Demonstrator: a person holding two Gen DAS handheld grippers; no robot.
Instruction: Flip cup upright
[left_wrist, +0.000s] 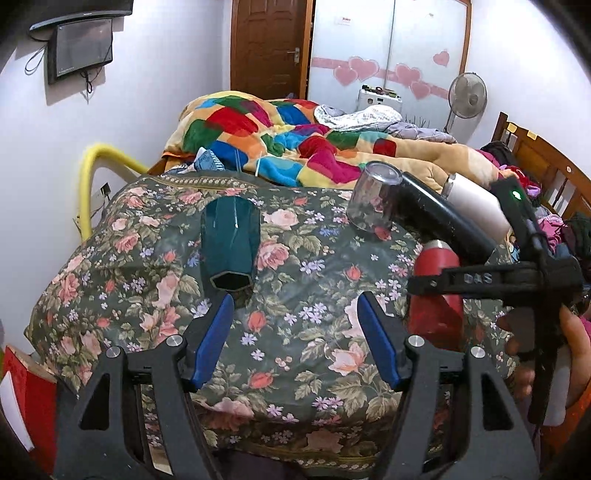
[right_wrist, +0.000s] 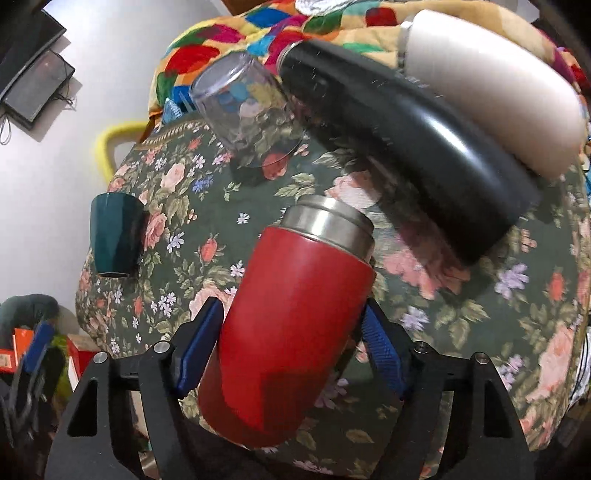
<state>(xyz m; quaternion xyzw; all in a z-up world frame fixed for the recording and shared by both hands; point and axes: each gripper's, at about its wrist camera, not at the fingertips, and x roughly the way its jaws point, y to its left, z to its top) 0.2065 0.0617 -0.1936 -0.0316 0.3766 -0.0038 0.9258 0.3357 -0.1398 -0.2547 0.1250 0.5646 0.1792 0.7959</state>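
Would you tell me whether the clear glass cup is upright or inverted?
Inverted: the clear glass cup stands with its thick base up and its rim down on the floral cloth.

Red cup (right_wrist: 295, 317) between right gripper (right_wrist: 291, 350) fingers (right_wrist: 199, 350)

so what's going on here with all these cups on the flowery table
A person holds a gripper in each hand over a table with a floral cloth. The right gripper is shut on a red steel-rimmed tumbler, tilted with its steel mouth pointing away. The left gripper is open and holds nothing, just short of a dark green cup. A clear glass sits upside down beside black and white tumblers.
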